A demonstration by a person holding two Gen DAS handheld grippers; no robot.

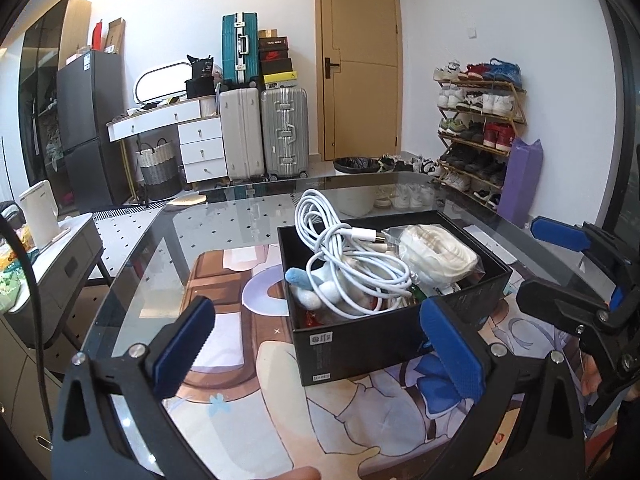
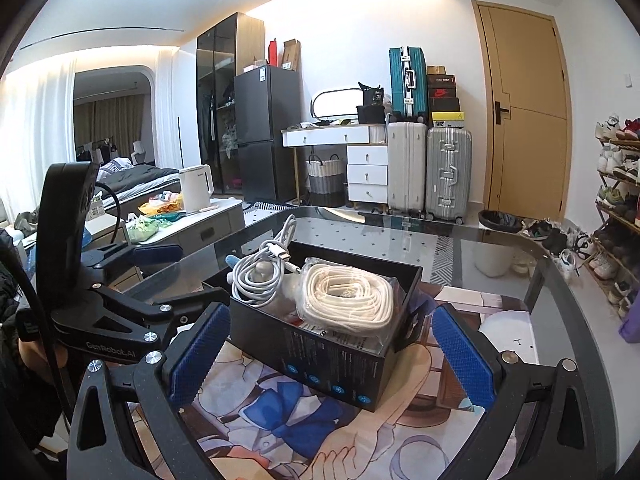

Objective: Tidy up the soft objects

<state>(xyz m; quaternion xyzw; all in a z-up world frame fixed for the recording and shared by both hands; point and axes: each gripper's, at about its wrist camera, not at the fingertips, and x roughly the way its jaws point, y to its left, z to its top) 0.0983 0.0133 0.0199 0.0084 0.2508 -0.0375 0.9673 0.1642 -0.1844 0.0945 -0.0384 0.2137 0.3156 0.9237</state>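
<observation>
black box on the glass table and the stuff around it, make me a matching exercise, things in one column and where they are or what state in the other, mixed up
Things:
1. white charging cable
2. bagged white cord coil
3. blue and white plush toy
4. left gripper

Places or states:
A. wrapped in clear plastic, on the right side of the black box
B. open, holding nothing, in front of the box
C. loose loops piled on top, rising above the box rim
D. tucked low at the left of the box, partly under the cable

Pairs: 1-C, 2-A, 3-D, 4-B
</observation>
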